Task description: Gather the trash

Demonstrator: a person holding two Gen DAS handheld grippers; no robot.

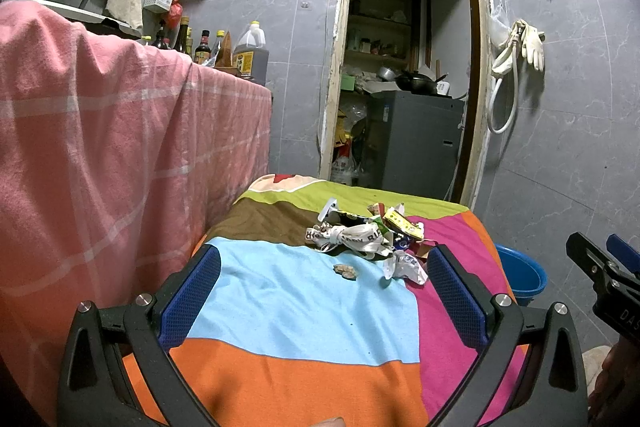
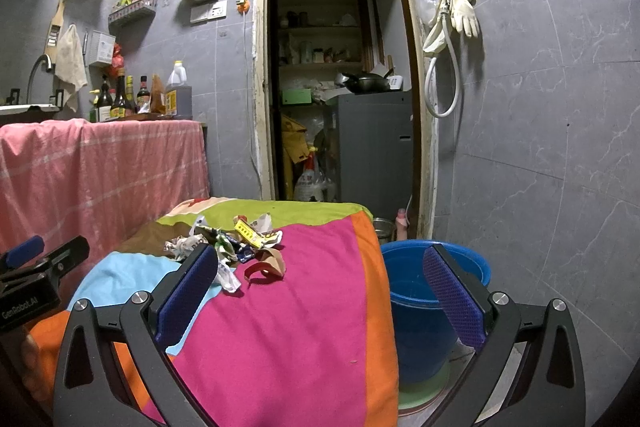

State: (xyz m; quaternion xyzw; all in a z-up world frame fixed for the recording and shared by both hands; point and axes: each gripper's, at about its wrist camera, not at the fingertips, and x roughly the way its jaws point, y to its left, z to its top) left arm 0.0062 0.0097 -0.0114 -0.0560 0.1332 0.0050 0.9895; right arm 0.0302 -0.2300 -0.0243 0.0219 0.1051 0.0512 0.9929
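I see a low surface [image 1: 304,307] draped in a patchwork cloth of blue, orange, pink, brown and green, set in a grey-tiled room with an open doorway [image 2: 340,67] straight ahead. A taller counter under a pink checked cloth [image 1: 100,147] stands hard against its left side, with bottles [image 1: 200,45] on top.

The trash [image 1: 368,235], a heap of crumpled wrappers and paper, lies on the far half of the surface, with a small crumb-like scrap [image 1: 345,270] apart from it on the blue patch. A blue bucket [image 2: 412,291] stands on the floor just beside the right edge; the near half of the cloth is bare.

My left tool [image 1: 324,299] hangs wide open above the blue patch, gripping nothing. My right tool [image 2: 320,303] is just as wide open and empty, one finger over the cloth near the wrappers, the other in line with the bucket.
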